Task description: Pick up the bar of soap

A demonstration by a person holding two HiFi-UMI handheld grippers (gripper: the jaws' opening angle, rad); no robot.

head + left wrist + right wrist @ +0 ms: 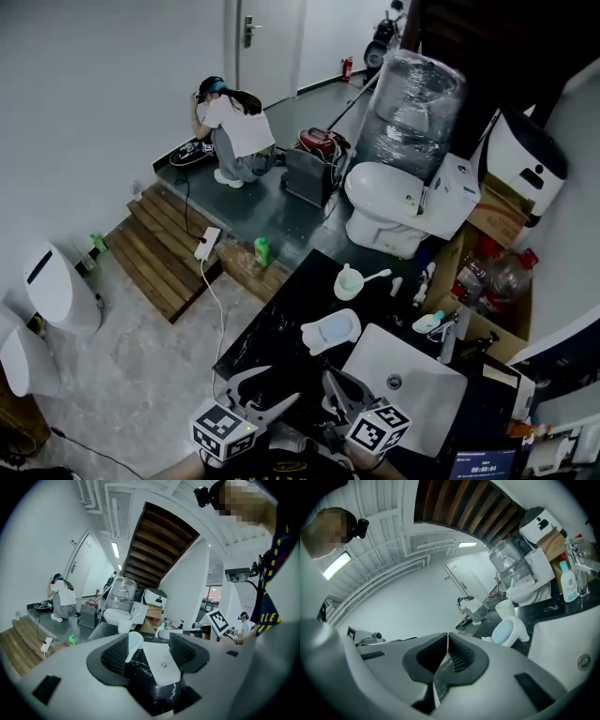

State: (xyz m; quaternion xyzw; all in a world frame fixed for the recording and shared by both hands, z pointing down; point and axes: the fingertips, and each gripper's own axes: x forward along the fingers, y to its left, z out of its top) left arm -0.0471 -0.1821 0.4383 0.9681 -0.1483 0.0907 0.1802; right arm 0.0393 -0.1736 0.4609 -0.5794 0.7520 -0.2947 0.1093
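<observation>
A pale blue bar of soap (333,329) lies in a white soap dish (314,336) on the black marble counter (272,337), left of the white sink basin (375,361). My left gripper (281,384) hovers near the counter's front edge, open, with the soap dish (134,645) ahead between its spread fingers and nothing held. My right gripper (330,377) is beside it, just short of the dish, with its jaws touching at the tips and nothing in them. In the right gripper view the soap (502,632) rests in the dish (519,629) ahead and to the right.
A white cup (347,282) with a spoon-like stick stands behind the dish. Bottles and a faucet (448,333) crowd the basin's far right. Beyond the counter are a toilet (384,202), a wrapped cylinder (412,103), wooden steps (164,248) and a crouching person (234,127).
</observation>
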